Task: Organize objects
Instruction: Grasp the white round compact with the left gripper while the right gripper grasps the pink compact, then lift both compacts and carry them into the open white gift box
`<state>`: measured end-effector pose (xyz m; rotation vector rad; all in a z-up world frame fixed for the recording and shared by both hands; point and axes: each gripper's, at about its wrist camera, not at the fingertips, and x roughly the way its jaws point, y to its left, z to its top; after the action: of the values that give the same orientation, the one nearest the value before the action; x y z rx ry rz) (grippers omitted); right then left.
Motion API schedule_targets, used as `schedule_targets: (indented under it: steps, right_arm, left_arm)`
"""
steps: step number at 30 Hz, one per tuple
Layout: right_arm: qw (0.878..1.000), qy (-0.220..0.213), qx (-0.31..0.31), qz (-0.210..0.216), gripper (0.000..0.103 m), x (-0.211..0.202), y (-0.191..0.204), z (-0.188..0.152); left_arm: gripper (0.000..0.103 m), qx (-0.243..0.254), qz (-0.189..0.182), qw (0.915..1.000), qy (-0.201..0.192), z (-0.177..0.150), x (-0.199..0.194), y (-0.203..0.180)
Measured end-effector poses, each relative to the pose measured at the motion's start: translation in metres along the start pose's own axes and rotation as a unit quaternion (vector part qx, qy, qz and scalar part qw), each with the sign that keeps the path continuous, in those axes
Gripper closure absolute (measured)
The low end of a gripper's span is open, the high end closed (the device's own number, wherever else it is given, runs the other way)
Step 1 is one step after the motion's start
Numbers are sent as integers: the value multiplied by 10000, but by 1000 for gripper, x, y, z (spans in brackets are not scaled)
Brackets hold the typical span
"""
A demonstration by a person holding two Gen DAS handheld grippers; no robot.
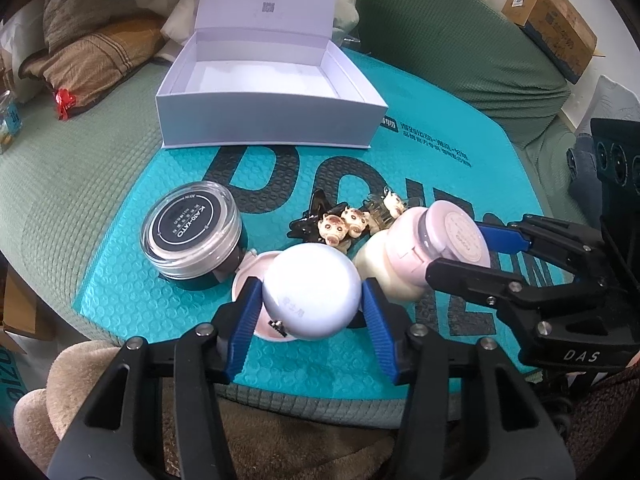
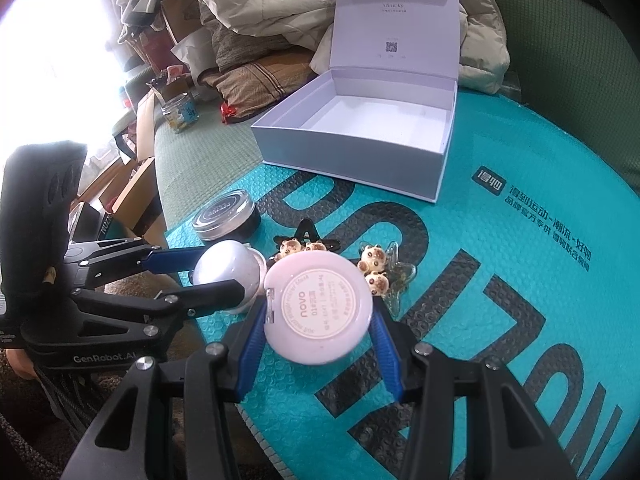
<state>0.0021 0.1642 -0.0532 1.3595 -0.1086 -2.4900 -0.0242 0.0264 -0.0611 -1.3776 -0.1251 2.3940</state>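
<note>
My left gripper [image 1: 310,304] is shut on a white round compact [image 1: 312,290], its lid tilted open over a pink base, low over the teal mat [image 1: 460,152]. My right gripper [image 2: 318,320] is shut on a pink round novo container [image 2: 318,306], right beside the white compact [image 2: 226,268]. In the left wrist view the pink container [image 1: 440,240] sits to the right, held by the right gripper [image 1: 460,250]. An open, empty white box [image 1: 264,92] stands at the back of the mat. A black-lidded glass jar [image 1: 192,228] and piglet hair clips [image 1: 348,220] lie between.
The mat lies on a green cushion [image 1: 60,184]. Pillows and clothes [image 2: 248,32] are piled behind the white box [image 2: 372,128]. A small glass jar [image 2: 180,112] stands at the far left. A cardboard box [image 1: 548,12] sits at the back right.
</note>
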Motion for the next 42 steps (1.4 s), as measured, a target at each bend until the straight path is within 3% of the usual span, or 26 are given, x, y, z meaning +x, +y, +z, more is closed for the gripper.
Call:
schedule_targets:
  steps: [16, 31, 42]
  right_arm:
    - [9993, -195, -310, 30, 53, -18, 18, 13]
    - [9971, -379, -654, 49, 53, -23, 33, 36]
    - [9957, -372, -848, 93, 53, -12, 35, 60]
  left_arm:
    - [54, 89, 155, 9994, -285, 2, -28, -3]
    - [54, 97, 547, 9966, -613, 19, -59, 10]
    - [54, 119, 721, 9957, -571, 36, -63, 21]
